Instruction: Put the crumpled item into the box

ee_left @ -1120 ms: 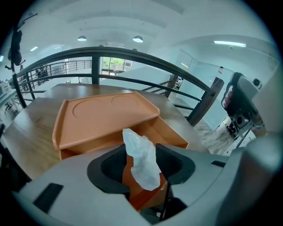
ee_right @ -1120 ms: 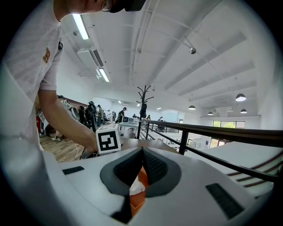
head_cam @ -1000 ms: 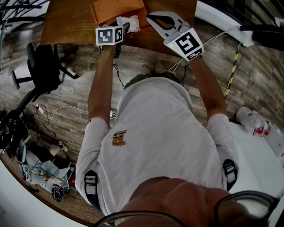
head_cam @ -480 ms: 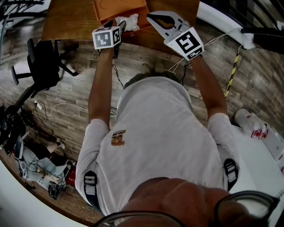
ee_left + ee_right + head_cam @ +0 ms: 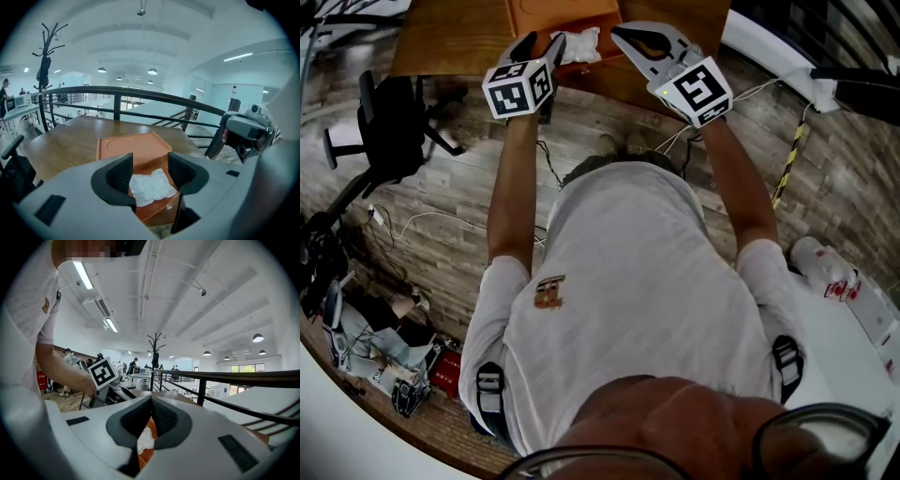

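The crumpled white item lies inside the orange box on the wooden table. My left gripper hovers just short of the box with its jaws wide apart. In the left gripper view the crumpled item shows below and between the left gripper's pads, resting in the box, and the pads do not touch it. My right gripper is at the box's right side with its jaws together. In the right gripper view the right gripper holds nothing, and the item shows beneath it.
A black office chair stands on the wood floor to the left, with cables and clutter near it. A dark railing runs behind the table. A white counter with a bottle sits at the right.
The left gripper has let go of the crumpled item and drawn back from the box with its jaws spread. The item stays in the box. The right gripper has hardly moved.
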Tool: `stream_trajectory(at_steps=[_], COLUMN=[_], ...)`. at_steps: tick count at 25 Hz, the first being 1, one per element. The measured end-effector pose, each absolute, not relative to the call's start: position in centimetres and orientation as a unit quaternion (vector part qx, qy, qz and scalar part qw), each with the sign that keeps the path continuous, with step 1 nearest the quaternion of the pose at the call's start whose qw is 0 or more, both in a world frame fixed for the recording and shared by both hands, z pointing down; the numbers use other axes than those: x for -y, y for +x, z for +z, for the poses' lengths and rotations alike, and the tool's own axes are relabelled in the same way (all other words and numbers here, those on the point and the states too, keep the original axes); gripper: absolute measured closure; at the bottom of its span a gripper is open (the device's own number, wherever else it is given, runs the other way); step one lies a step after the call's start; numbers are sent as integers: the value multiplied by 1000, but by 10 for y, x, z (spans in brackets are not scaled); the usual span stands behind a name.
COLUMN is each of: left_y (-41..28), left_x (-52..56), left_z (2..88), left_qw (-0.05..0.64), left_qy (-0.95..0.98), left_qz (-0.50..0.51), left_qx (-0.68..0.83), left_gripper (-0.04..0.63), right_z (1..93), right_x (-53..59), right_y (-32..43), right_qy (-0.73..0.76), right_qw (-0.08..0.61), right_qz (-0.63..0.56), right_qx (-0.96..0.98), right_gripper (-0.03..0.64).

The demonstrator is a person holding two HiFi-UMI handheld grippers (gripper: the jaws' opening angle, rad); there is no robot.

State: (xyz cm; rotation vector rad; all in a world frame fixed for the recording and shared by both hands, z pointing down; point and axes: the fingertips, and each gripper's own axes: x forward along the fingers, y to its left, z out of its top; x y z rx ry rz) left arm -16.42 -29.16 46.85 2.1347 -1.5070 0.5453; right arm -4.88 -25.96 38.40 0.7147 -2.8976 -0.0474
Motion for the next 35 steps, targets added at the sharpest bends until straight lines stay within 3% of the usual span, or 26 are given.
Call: stream_trajectory(at_steps=[5,13,19,35], left_y=[-159,-153,-147,-125], left_x=[289,278,267,231], left_z=[440,391,362,307], left_qw=[199,125,87,11], left_qy=[800,827,842,880], left_qz=[157,82,33,-44], left_qx=[543,543,532,473], left_gripper=[355,485,541,575], right_z=[378,363,349,322], right_x=[259,251,242,217], right_y=[-54,-60,-67,-80], right_qy=[241,243,240,237], right_qw=[70,43,23,-16], right_qz=[-8,-1,3,-2], right_qx=[968,969,970,971], right_gripper=[584,584,584,584])
